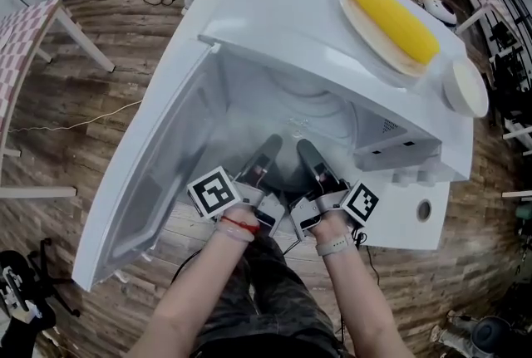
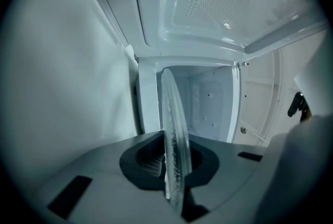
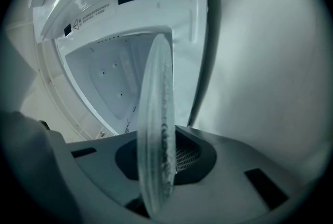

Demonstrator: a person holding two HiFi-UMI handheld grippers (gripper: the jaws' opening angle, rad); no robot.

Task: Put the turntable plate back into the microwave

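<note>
A white microwave (image 1: 274, 7) with smooth, glossy walls fills the head view, its door (image 1: 141, 182) swung wide to the left over a wood-plank floor (image 1: 100, 99). The cabinet's overhanging top hides the back of the cavity from that view. On top lies a pale plate (image 1: 351, 9) carrying a yellow cob of corn (image 1: 395, 20), and beside it a small round white dish (image 1: 465, 88) sits at the corner. The turntable plate (image 2: 174, 129) is a disc of clear glass with a thick rounded rim and a frosted, pebbled band. It sits at the mouth of the cavity and has not been set down on the cavity floor. It shows only edge-on in both gripper views, and its lower edge is cut off by the grey jaw bodies. In the head view the glass is nearly invisible against the white interior. The left gripper (image 1: 270, 144) pinches the rim between its jaws, with the door's perforated mesh window above it in its own view. The right gripper (image 1: 303, 150), just beside it, clamps the same rim, and the dotted cavity wall lies beyond. Each bears a black-and-white marker cube.
</note>
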